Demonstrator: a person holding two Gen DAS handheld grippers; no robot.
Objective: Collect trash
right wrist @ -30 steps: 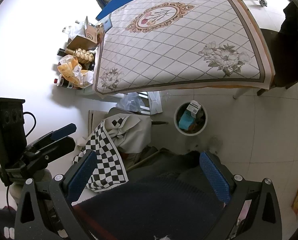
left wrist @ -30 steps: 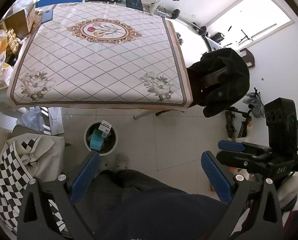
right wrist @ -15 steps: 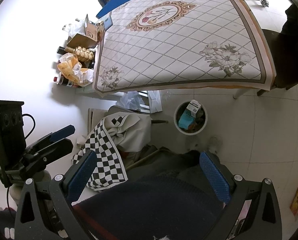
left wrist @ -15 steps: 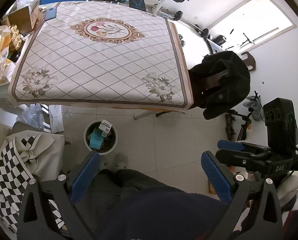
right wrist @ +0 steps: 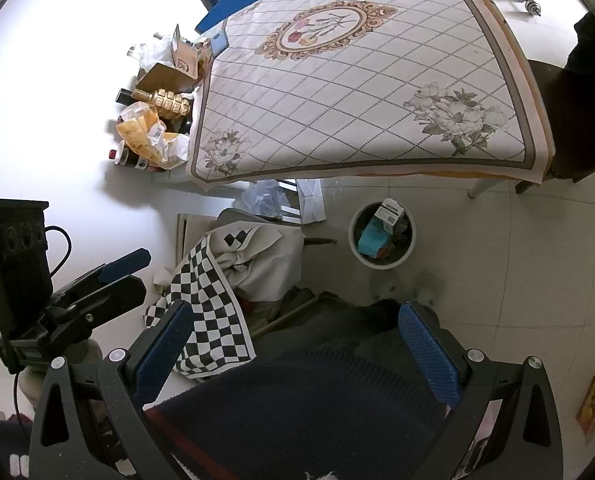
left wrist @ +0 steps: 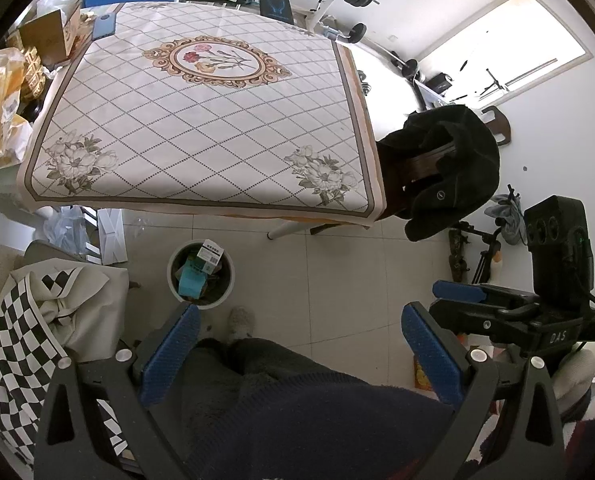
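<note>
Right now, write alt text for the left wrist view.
The open left tool hangs empty above a tiled floor, where a round trash bin holding boxes stands before a table with a floral cloth. The right tool shows at right.

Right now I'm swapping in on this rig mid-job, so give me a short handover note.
Left tool: open, empty, held above the person's lap.
Right tool: open, empty, alongside it.
Bin stands on the floor in front of the table, already holding a teal carton and a white box.
Tabletop shows no trash.
Done: those pieces are binned.
Left: probably nothing on the table; check the clutter beside it.
</note>
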